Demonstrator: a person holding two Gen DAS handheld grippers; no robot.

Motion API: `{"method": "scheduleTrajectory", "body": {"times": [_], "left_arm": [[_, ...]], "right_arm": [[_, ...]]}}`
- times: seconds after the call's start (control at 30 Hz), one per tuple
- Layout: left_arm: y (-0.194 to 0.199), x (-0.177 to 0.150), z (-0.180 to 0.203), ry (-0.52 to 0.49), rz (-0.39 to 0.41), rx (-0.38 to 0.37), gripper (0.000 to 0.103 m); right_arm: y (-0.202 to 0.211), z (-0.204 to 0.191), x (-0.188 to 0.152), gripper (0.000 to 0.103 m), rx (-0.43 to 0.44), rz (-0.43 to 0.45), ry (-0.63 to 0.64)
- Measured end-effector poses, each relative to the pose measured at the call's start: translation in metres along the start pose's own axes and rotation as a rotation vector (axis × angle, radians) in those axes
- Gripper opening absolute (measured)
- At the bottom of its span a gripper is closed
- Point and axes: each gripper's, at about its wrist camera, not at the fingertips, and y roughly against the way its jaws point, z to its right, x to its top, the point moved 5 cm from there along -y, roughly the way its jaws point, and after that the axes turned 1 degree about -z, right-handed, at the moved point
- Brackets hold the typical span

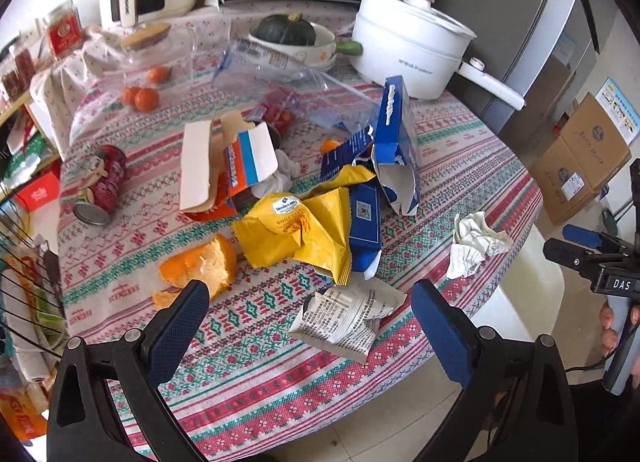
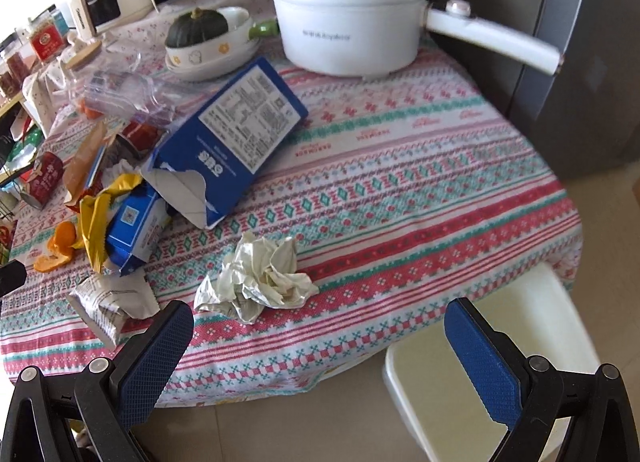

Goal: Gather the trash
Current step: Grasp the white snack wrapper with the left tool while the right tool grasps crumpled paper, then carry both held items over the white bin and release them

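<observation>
Right wrist view showed the right gripper (image 2: 318,326) wide open and empty just short of the crumpled tissue (image 2: 256,278) at the table's (image 2: 440,165) near edge; the left gripper (image 1: 308,312), equally open, held nothing, so collection appeared unstarted, the next move likely an advance and closure.

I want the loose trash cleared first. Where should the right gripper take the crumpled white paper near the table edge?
Probably from above, on the raised middle of the crumpled white paper. It lies alone on the tablecloth, clear of the blue box, and its flat outer flaps offer little to pinch. The right gripper is open, just short of it.
</observation>
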Motion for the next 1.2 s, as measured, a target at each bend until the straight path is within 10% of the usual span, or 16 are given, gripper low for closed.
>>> {"method": "scheduleTrajectory", "body": {"times": [0.5,0.87,1.2], "left_arm": [[-0.083,-0.028,0.038,-0.140,-0.256,-0.066,0.078],[-0.071,-0.036,0.021,-0.112,-0.241,-0.118,0.043],[-0.036,-0.043,-0.002,-0.094,-0.195,-0.150,0.039]], "right_arm": [[-0.076,-0.019,0.003,0.086,0.068,-0.206,-0.072],[-0.077,-0.026,-0.003,0.043,0.118,-0.201,-0.104],[-0.060,-0.042,0.006,0.036,0.129,-0.120,-0.076]]}}
